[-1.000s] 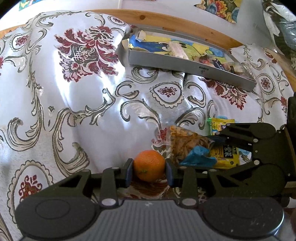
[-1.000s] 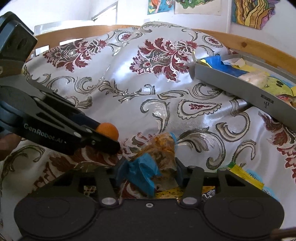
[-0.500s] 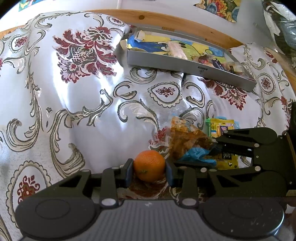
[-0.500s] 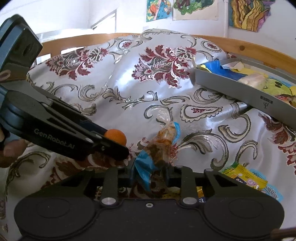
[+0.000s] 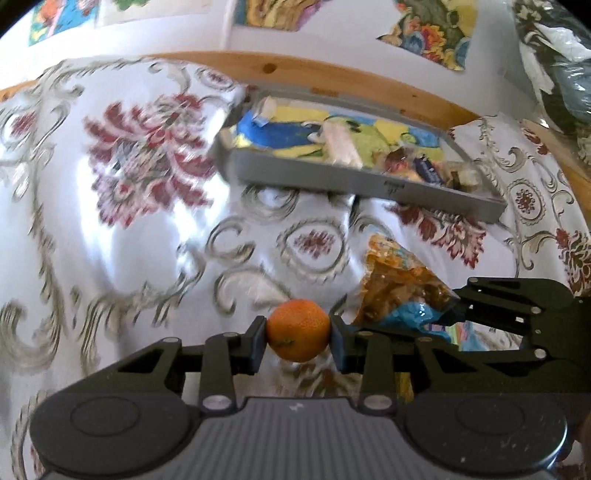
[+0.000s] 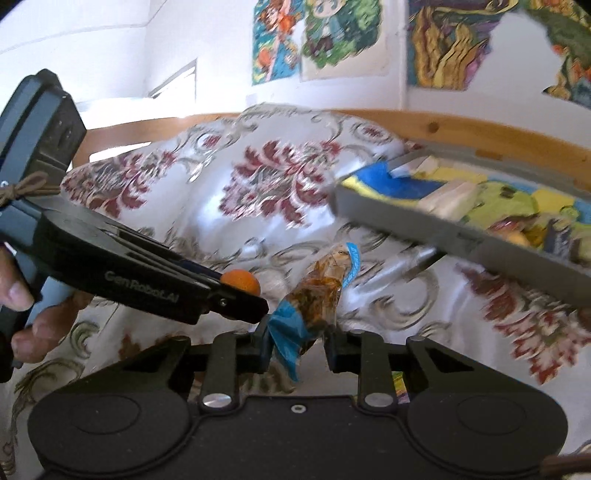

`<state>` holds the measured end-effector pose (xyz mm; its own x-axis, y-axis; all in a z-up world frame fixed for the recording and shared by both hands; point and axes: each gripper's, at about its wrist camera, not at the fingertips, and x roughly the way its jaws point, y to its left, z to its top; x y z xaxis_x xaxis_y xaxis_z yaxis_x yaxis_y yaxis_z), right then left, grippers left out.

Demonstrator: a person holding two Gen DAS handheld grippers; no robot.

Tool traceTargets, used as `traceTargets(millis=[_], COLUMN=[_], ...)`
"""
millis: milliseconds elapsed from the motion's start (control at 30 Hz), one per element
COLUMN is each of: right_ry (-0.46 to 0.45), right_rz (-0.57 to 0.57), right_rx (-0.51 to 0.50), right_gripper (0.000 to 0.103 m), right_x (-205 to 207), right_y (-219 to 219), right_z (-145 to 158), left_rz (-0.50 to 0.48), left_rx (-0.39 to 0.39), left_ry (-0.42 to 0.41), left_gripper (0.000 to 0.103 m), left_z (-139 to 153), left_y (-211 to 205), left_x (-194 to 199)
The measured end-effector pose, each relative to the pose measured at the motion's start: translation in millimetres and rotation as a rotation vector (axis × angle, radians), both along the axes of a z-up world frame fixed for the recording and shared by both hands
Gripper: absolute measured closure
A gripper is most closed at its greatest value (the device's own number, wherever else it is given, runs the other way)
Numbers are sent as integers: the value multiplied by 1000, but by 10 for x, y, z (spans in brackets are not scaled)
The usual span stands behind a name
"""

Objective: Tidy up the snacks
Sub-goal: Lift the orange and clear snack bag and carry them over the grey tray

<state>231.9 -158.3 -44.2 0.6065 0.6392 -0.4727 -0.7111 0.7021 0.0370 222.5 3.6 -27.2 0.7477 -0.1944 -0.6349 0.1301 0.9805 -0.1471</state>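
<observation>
My left gripper (image 5: 298, 341) is shut on a small orange (image 5: 297, 329), held above the patterned cloth. From the right wrist view the same orange (image 6: 242, 281) shows at the tip of the left gripper (image 6: 240, 299). My right gripper (image 6: 295, 349) is shut on the blue end of a clear snack bag (image 6: 314, 299) of brown pieces, lifted off the cloth. In the left wrist view that snack bag (image 5: 399, 291) hangs from the right gripper (image 5: 448, 314) beside the orange. A grey tray (image 5: 332, 181) with several snacks lies ahead, near the wooden edge.
A white cloth with red and grey floral print (image 5: 147, 177) covers the table. Yellow snack packets (image 5: 465, 332) lie under the right gripper. A wooden rim (image 5: 332, 85) borders the far side, with posters on the wall (image 6: 332, 33). A hand (image 6: 22, 295) holds the left gripper.
Both grippers have risen off the cloth and moved toward the tray, carrying the orange and the snack bag. The view is now blurred by motion.
</observation>
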Motion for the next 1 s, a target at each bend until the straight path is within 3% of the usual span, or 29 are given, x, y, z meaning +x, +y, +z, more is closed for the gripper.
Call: traceTargets(millis=[267, 600, 700, 1000], right_ry=[-48, -130, -135, -7], right_rz=[-120, -226, -252, -328], right_rx=[26, -20, -34, -38], right_gripper=[74, 73, 73, 73], right_x=[208, 627, 881, 1531], right_y=[-277, -391, -380, -280], right_z=[161, 425, 511, 497], left_rz=[-45, -22, 10, 62], left_rx=[32, -4, -14, -53], left_ry=[-116, -271, -275, -178], left_gripper=[64, 64, 63, 63], left_z=[331, 557, 558, 328], left_y=[-169, -321, -311, -231], left_x=[514, 1133, 1323, 1752])
